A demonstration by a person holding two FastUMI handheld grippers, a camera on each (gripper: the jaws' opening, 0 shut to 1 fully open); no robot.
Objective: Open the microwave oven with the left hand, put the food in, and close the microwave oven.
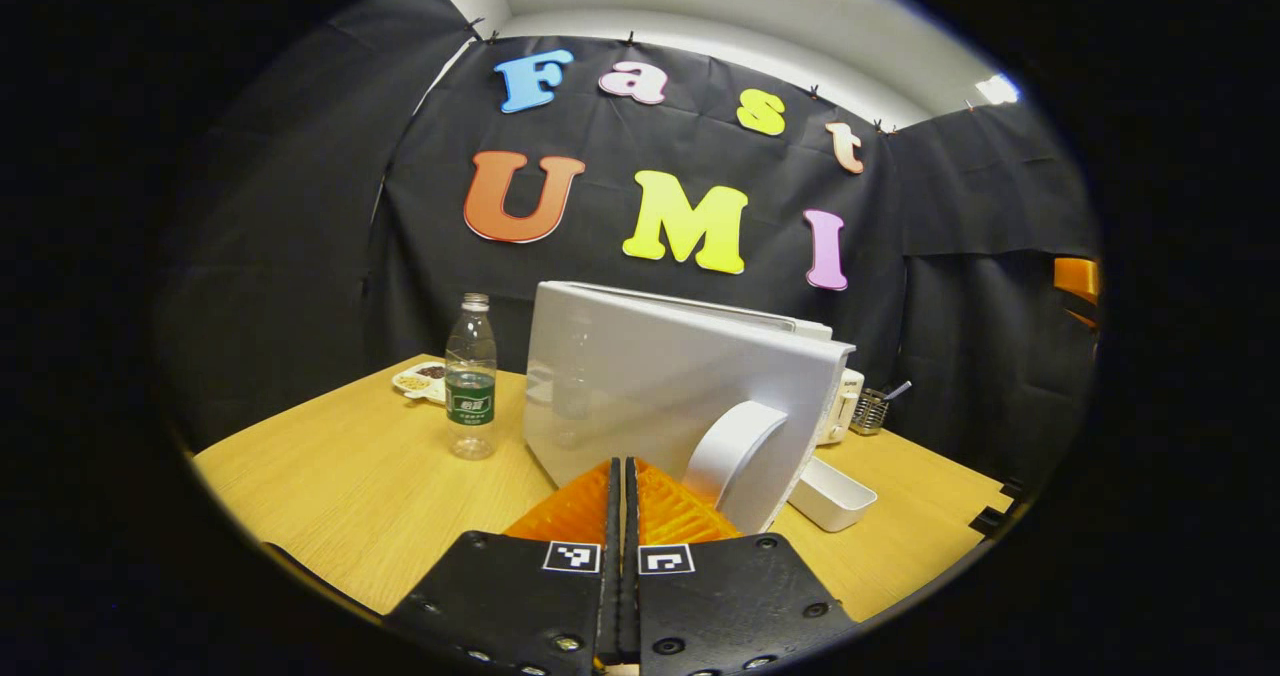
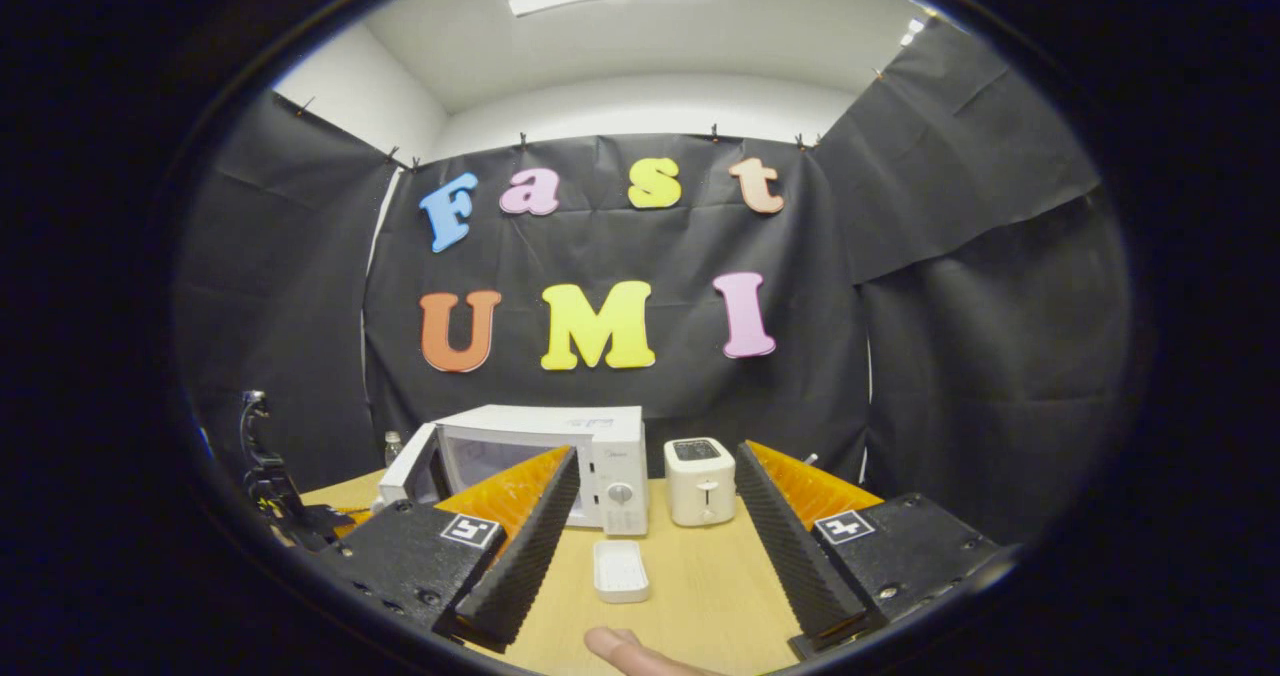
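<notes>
The white microwave stands at the back of the wooden table, its door swung out on the left hinge. In the left gripper view the door's outer face and curved white handle are close ahead. My left gripper is shut with nothing between its fingers, just left of the handle. A white rectangular dish lies on the table in front of the microwave. My right gripper is open and empty, held back from the table's front, facing the microwave and the dish. A small plate of food sits at the far left.
A clear plastic water bottle stands left of the open door, in front of the small plate. A white toaster is right of the microwave, and a wire utensil holder stands beyond it. A fingertip shows at the bottom of the right gripper view.
</notes>
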